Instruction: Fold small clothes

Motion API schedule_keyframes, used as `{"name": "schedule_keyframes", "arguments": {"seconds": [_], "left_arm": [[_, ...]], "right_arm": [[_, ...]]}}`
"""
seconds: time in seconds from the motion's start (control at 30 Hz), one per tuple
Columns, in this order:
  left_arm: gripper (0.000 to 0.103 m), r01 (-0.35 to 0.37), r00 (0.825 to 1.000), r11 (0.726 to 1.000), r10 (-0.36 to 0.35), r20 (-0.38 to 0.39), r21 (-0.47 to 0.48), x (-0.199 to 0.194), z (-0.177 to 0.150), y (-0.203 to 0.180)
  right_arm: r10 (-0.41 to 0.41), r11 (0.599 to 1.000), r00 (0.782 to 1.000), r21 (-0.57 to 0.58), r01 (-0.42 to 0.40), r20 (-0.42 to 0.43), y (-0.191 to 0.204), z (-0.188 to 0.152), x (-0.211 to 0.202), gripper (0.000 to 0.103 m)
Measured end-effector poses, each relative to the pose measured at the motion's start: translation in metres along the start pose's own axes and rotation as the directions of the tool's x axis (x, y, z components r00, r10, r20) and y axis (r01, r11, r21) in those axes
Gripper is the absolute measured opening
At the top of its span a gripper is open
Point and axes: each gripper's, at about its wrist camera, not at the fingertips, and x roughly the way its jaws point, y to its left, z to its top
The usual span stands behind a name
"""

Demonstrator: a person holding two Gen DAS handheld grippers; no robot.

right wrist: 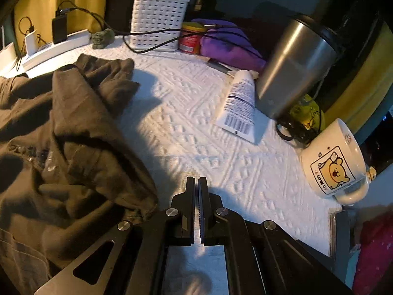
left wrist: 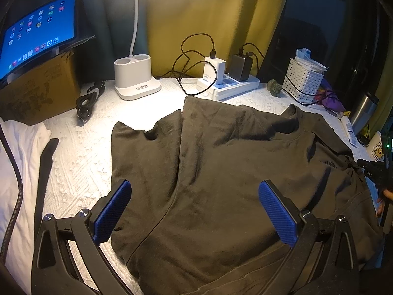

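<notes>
A dark olive-brown T-shirt (left wrist: 221, 172) lies spread on the white textured cloth, collar toward the far right, one side folded in over the body. My left gripper (left wrist: 195, 196) hovers over the shirt's near part, jaws wide open, blue pads (left wrist: 113, 211) apart with nothing between them. In the right wrist view the shirt's bunched sleeve and edge (right wrist: 73, 135) lie left of my right gripper (right wrist: 196, 184), which is shut with nothing in it, over bare cloth just beside the fabric. The right gripper (left wrist: 375, 172) also shows at the far right edge of the left view.
A white lamp base (left wrist: 135, 78), power strip with chargers (left wrist: 231, 83), white basket (right wrist: 157, 19), steel tumbler (right wrist: 294, 66), tube (right wrist: 238, 105) and bear mug (right wrist: 334, 162) ring the cloth. A tablet on a cardboard box (left wrist: 36, 32) and a white garment (left wrist: 17, 172) sit at left.
</notes>
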Motion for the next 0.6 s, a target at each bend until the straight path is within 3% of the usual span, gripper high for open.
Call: {"name": "schedule_keyframes", "arguments": {"seconds": [0.03,0.07,0.13,0.17,0.33,0.4,0.43,0.53,0.6], "left_arm": [[0.102,0.000,1.000,1.000,0.000,0.000,0.000,0.000,0.000,0.000],[0.102,0.001,1.000,1.000,-0.001,0.001,-0.001,0.000,0.000,0.001],[0.102,0.002,1.000,1.000,-0.002,0.001,-0.002,-0.001,-0.001,0.002],[0.102,0.002,1.000,1.000,-0.002,0.002,-0.003,-0.002,-0.001,0.002],[0.102,0.008,1.000,1.000,-0.008,0.003,0.001,-0.004,-0.003,0.004],[0.102,0.001,1.000,1.000,-0.001,0.004,0.002,-0.005,-0.004,0.007],[0.102,-0.004,1.000,1.000,0.004,0.005,0.000,-0.006,-0.003,0.009],[0.102,-0.021,1.000,1.000,0.021,0.009,-0.015,-0.008,-0.003,0.018],[0.102,-0.029,1.000,0.999,0.029,0.007,-0.025,-0.007,-0.003,0.023]], "right_arm": [[0.024,0.999,1.000,0.025,-0.024,-0.003,-0.003,0.000,-0.001,0.003],[0.119,0.991,0.993,0.059,-0.119,-0.004,-0.006,0.001,-0.003,0.003],[0.285,0.953,0.958,0.111,-0.283,-0.004,-0.008,0.000,-0.006,0.003],[0.313,0.943,0.950,0.122,-0.309,-0.009,-0.006,0.001,-0.006,0.003],[0.340,0.930,0.940,0.151,-0.334,-0.014,-0.002,0.003,-0.004,0.004],[0.398,0.907,0.917,0.162,-0.389,-0.031,-0.003,0.004,-0.005,0.004],[0.420,0.895,0.907,0.178,-0.410,-0.019,-0.005,0.006,-0.008,0.004],[0.363,0.919,0.929,0.136,-0.369,0.066,-0.002,0.011,-0.030,0.004],[0.398,0.910,0.912,0.083,-0.406,0.099,0.009,0.016,-0.046,0.004]]}}
